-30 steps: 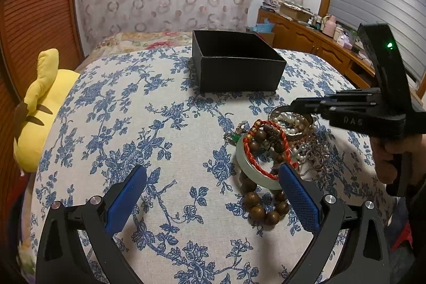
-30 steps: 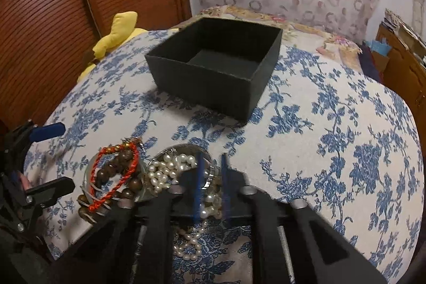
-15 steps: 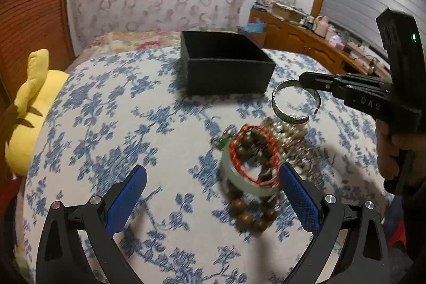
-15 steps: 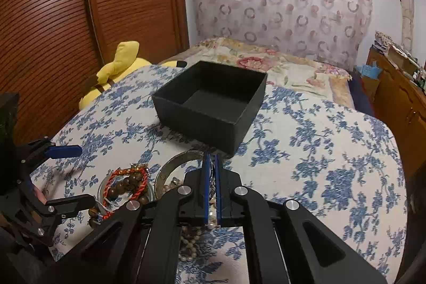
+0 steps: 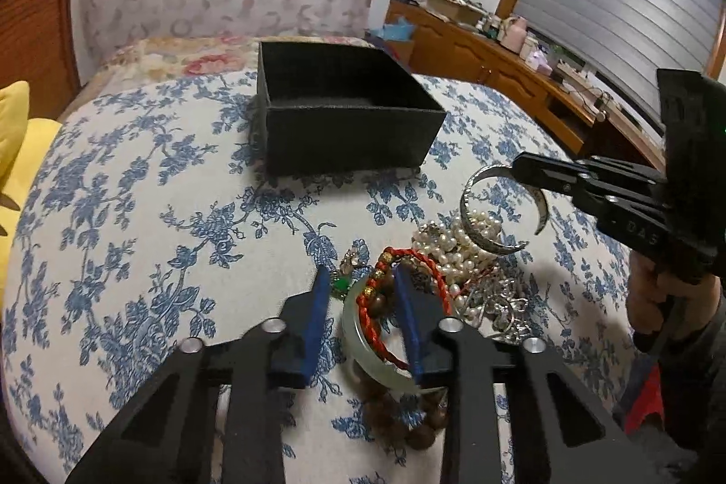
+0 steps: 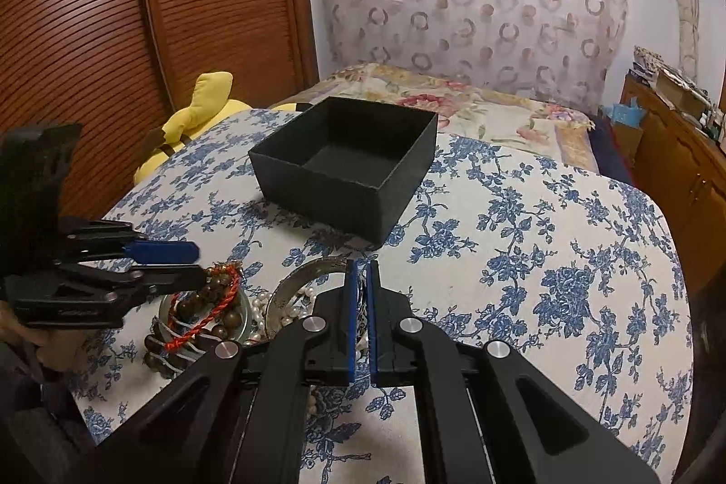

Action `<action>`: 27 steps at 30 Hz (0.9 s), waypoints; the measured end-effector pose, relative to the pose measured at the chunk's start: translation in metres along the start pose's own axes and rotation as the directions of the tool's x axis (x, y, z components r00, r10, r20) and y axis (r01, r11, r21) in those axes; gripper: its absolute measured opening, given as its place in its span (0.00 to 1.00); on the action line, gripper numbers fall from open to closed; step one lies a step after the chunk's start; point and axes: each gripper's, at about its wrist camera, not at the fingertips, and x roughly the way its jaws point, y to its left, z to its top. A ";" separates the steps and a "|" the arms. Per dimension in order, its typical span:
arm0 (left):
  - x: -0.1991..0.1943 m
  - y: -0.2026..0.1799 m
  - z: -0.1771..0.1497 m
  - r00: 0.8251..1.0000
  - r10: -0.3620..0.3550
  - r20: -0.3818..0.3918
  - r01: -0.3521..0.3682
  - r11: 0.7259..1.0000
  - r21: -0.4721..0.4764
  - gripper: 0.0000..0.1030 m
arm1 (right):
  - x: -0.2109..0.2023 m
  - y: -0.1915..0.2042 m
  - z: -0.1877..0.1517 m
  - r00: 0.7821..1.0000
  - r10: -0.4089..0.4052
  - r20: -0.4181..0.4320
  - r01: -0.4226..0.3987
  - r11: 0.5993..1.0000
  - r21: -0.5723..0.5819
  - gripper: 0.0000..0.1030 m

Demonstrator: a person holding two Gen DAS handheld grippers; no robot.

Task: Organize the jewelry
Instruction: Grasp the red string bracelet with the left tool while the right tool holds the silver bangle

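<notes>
A jewelry pile lies on the blue-flowered cloth. It holds a pale green bangle (image 5: 363, 352), a red cord bracelet (image 5: 370, 316), wooden beads (image 5: 408, 434), a pearl necklace (image 5: 458, 243) and a silver chain (image 5: 503, 307). My left gripper (image 5: 361, 271) (image 6: 202, 266) is closing. Its blue pads straddle the green bangle's rim and the red cord, and a small gap still shows beside the left pad. My right gripper (image 6: 362, 264) (image 5: 517, 166) is shut on a silver cuff bangle (image 5: 467, 189) (image 6: 295, 284), held just above the pearls. An open black box (image 5: 345, 121) (image 6: 345, 171) stands empty behind the pile.
A yellow plush toy (image 6: 199, 107) sits at the table's left edge by brown louvred doors (image 6: 90, 30). A cluttered wooden cabinet (image 5: 499, 62) runs along the right wall. A bed with a floral cover (image 6: 453, 107) lies behind the table. A hand (image 5: 649, 302) grips the right tool.
The left jaws have narrowed from wide open to straddle the bangle's rim as the gripper moved in on the pile. The right gripper has lifted the silver cuff off the pearls.
</notes>
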 end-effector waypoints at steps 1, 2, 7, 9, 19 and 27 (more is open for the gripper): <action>0.002 0.001 0.001 1.000 -0.001 -0.003 0.001 1.000 0.000 0.23 | 0.000 0.000 0.000 1.000 0.001 0.001 -0.001 1.000 -0.001 0.04; 0.003 0.001 0.001 1.000 -0.003 -0.003 0.003 1.000 0.003 0.22 | -0.001 0.001 0.000 1.000 0.002 0.002 -0.002 1.000 -0.001 0.04; 0.003 -0.001 0.003 1.000 0.002 0.005 -0.002 0.999 0.036 0.06 | -0.002 0.002 0.000 1.000 0.006 0.006 -0.006 1.000 0.001 0.04; -0.001 -0.002 0.005 1.000 -0.002 0.018 0.002 0.999 0.038 0.06 | -0.002 0.002 0.000 1.000 0.005 0.004 -0.005 1.000 0.001 0.04; -0.038 -0.011 0.025 0.991 -0.011 0.133 0.006 0.999 0.038 0.06 | -0.013 0.003 0.005 0.999 0.006 0.036 -0.006 1.000 -0.002 0.04; -0.071 -0.021 0.039 0.976 -0.007 0.218 -0.006 0.998 0.059 0.06 | -0.017 0.005 0.008 0.999 0.000 0.049 0.000 1.000 -0.007 0.04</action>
